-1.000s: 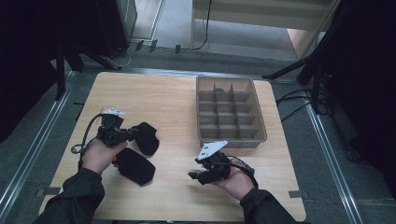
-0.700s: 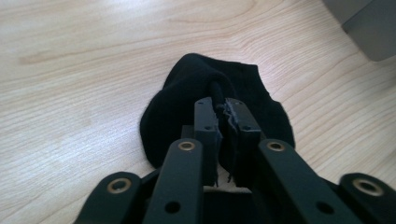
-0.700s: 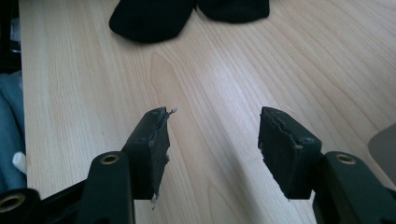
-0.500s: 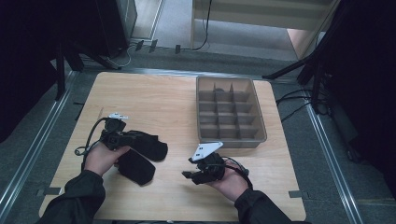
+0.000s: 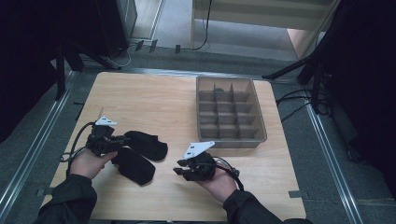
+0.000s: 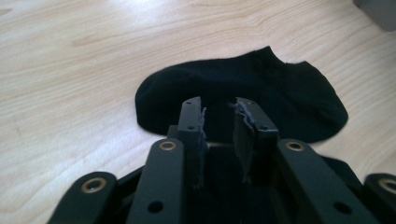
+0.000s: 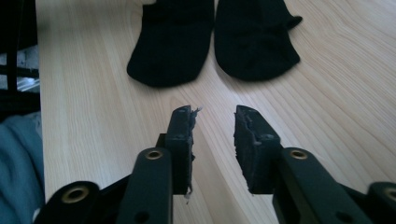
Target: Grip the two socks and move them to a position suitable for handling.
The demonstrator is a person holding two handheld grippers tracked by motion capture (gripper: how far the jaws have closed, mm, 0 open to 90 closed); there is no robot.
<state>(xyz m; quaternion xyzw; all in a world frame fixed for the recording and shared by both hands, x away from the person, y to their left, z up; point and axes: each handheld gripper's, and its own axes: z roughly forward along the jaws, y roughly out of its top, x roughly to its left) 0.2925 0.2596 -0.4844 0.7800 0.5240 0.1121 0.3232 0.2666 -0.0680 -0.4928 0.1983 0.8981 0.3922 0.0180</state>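
Since the earlier frame the upper sock (image 5: 147, 144) slides out flat toward the table's (image 5: 154, 100) middle, beside the lower sock (image 5: 133, 164) near the front-left corner. Left gripper (image 5: 122, 139) hovers over it, jaws just narrowing, nothing between them. Right gripper (image 5: 177, 168) closes in too, jaws apart and empty. Divided tray (image 5: 258, 119) at the right edge holds no sock: pairing and stowing look undone

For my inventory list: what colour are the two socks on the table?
Both socks are plain black, seen best in the right gripper view.
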